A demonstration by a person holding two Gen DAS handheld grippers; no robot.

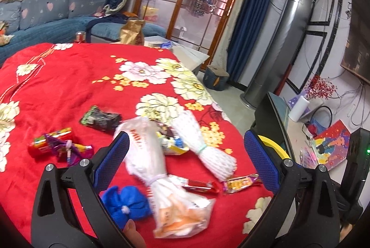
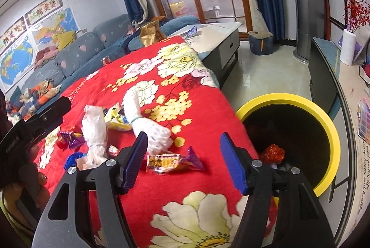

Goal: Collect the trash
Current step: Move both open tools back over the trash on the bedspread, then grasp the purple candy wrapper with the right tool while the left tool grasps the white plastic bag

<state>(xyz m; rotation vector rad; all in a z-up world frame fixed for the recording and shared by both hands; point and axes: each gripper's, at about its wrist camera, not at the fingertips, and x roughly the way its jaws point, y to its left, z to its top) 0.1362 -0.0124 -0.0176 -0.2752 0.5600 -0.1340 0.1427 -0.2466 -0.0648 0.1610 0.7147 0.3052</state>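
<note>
Wrappers and bags lie scattered over the red floral blanket, and both tongs hang over them spread wide with nothing between the pads. Nearest the right gripper, a yellow-and-purple snack wrapper lies flat on the cloth just ahead of its tips, beside the edge where the yellow-rimmed bin stands on the floor with a red crumpled wrapper already inside. The left gripper frames a knotted white plastic bag, blurred in its view, with a blue bundle at its near side and red wrappers just under its far edge. Beyond sit a white foam net sleeve, a dark green packet and a cluster of purple and red candy wrappers. The likely trouble is the flat wrapper: thin film on plush fabric may slide away or the pads may pinch blanket with it, dragging the cloth and spilling pieces off the edge. The slack bag may also slip from a loose grip short of the bin.
</note>
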